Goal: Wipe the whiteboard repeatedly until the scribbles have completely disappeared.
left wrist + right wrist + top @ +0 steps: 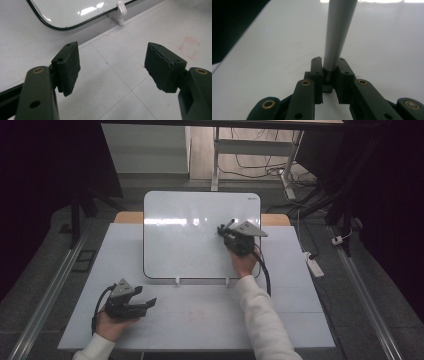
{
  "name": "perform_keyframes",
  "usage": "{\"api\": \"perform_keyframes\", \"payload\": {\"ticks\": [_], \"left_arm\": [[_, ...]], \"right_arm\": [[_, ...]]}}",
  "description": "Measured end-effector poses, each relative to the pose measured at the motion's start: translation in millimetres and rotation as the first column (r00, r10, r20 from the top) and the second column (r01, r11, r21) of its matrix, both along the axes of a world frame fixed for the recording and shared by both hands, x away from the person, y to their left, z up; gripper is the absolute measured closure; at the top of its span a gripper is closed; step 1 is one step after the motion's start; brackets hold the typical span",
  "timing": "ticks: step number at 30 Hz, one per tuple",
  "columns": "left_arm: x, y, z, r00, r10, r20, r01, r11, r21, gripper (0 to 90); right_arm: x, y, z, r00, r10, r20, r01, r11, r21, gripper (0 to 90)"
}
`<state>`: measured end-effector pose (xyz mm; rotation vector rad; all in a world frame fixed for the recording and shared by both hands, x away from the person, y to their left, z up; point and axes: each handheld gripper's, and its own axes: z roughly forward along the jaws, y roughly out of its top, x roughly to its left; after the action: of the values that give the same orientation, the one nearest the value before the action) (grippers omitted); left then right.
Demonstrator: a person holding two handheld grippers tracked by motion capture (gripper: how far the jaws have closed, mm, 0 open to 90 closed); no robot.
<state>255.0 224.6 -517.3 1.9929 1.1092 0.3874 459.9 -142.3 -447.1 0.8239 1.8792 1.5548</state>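
Observation:
A whiteboard with a dark rounded rim stands propped on the table, blank and glossy. Over its upper right part my right gripper is shut on a grey marker pen, which sticks up from between the jaws above the white board face. My left gripper rests low on the table at the front left, jaws wide apart with nothing between them; in the left gripper view its pads frame bare table, and the whiteboard's lower corner lies ahead.
The white table has faint red marks on its surface. Two small white clips hold the board's lower edge. A power strip and cables lie on the floor to the right; rails run along both sides.

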Motion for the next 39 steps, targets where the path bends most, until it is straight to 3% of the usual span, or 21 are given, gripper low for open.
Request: {"api": "perform_keyframes", "payload": {"ticks": [3, 6, 7, 9, 13, 14, 16, 18, 20, 23, 25, 27, 29, 30, 31, 33, 35, 37, 39], "left_arm": [[0.8, 0.0, -0.4, 1.0, -0.001, -0.002, 0.001, 1.0, -0.001, 29.0], [2.0, 0.1, -1.0, 1.0, -0.001, -0.005, 0.001, 1.0, -0.001, 29.0], [2.0, 0.0, -1.1, 1.0, -0.001, -0.006, 0.001, 1.0, -0.001, 29.0], [1.2, -0.4, -0.8, 1.0, -0.002, -0.003, 0.002, 1.0, 0.002, 29.0], [0.0, 0.3, 0.2, 1.0, -0.001, 0.002, 0.001, 1.0, -0.001, 29.0], [0.4, 0.6, -0.1, 1.0, -0.002, 0.0, 0.002, 1.0, 0.0, 29.0], [1.5, 1.0, -0.9, 1.0, 0.001, -0.003, -0.001, 1.0, -0.003, 29.0], [2.0, 0.9, -1.1, 1.0, 0.001, -0.004, -0.001, 1.0, -0.003, 29.0], [1.1, 0.1, -0.7, 1.0, -0.001, -0.003, 0.001, 1.0, 0.0, 29.0], [-0.5, -0.3, 0.4, 1.0, -0.002, 0.004, 0.002, 1.0, -0.002, 29.0], [0.3, 0.1, 0.1, 1.0, -0.002, 0.002, 0.002, 1.0, -0.001, 29.0], [1.9, 0.1, -0.8, 1.0, 0.001, -0.003, -0.001, 1.0, 0.0, 29.0], [2.2, 0.1, -1.0, 1.0, -0.001, -0.005, 0.001, 1.0, 0.001, 29.0], [1.6, -0.2, -0.8, 1.0, 0.0, -0.002, 0.0, 1.0, 0.002, 29.0], [1.0, -0.5, -0.5, 1.0, -0.001, -0.002, 0.001, 1.0, 0.002, 29.0], [-0.5, -0.5, 0.4, 1.0, -0.001, 0.004, 0.0, 1.0, 0.001, 29.0], [-0.5, -0.1, 0.5, 1.0, 0.002, 0.006, -0.002, 1.0, -0.002, 29.0], [1.1, 0.4, -0.3, 1.0, 0.002, 0.001, -0.002, 1.0, 0.0, 29.0], [2.0, 0.1, -0.8, 1.0, 0.002, -0.001, -0.002, 1.0, -0.001, 29.0]], "right_arm": [[6.9, -12.3, 5.0, 0.9994, -0.031, -0.017, 0.032, 0.998, 0.054, 78.3], [-1.0, 6.2, -3.2, 0.9981, 0.053, -0.031, -0.052, 0.999, 0.012, 78.3], [-4.9, 15.0, -6.2, 0.9961, 0.084, -0.03, -0.084, 0.996, -0.023, 78.3], [-7.3, 24.4, -6.5, 0.995, 0.099, -0.012, -0.1, 0.992, -0.075, 78.3], [5.0, 8.9, 2.7, 0.9997, 0.021, -0.016, -0.021, 1.0, 0.01, 78.3], [6.0, 7.7, 2.9, 0.9993, 0.025, -0.027, -0.024, 0.999, 0.03, 78.3], [0.1, 14.7, -0.5, 0.9981, 0.056, -0.026, -0.056, 0.998, -0.017, 78.3], [-7.5, 26.0, -7.6, 0.9925, 0.118, -0.031, -0.12, 0.99, -0.069, 78.3], [-8.6, 25.2, -6.0, 0.9927, 0.119, -0.021, -0.12, 0.988, -0.101, 78.3], [0.1, 3.9, 3.6, 0.9999, 0.008, -0.01, -0.009, 0.999, -0.047, 78.3], [4.2, -9.1, 6.5, 0.9996, -0.013, -0.025, 0.013, 1.0, -0.004, 78.3], [-2.5, -1.8, 1.9, 0.9989, 0.033, -0.034, -0.034, 0.998, -0.047, 78.3], [-11.6, 12.9, -5.7, 0.9928, 0.114, -0.037, -0.118, 0.985, -0.127, 78.3], [-13.9, 15.4, -6.7, 0.9926, 0.12, -0.022, -0.122, 0.98, -0.155, 78.3], [-11.9, 13.3, -4.9, 0.9921, 0.122, -0.028, -0.125, 0.98, -0.155, 78.3], [-3.5, -0.7, 1.1, 0.9984, 0.053, -0.021, -0.054, 0.995, -0.086, 78.3], [4.8, -15.8, 6.3, 0.9995, -0.003, -0.03, 0.003, 1.0, -0.015, 78.3], [4.6, -16.4, 6.5, 0.9996, -0.007, -0.028, 0.006, 1.0, -0.013, 78.3], [-1.2, -4.0, 2.5, 0.9982, 0.044, -0.039, -0.046, 0.998, -0.048, 78.3]]}}
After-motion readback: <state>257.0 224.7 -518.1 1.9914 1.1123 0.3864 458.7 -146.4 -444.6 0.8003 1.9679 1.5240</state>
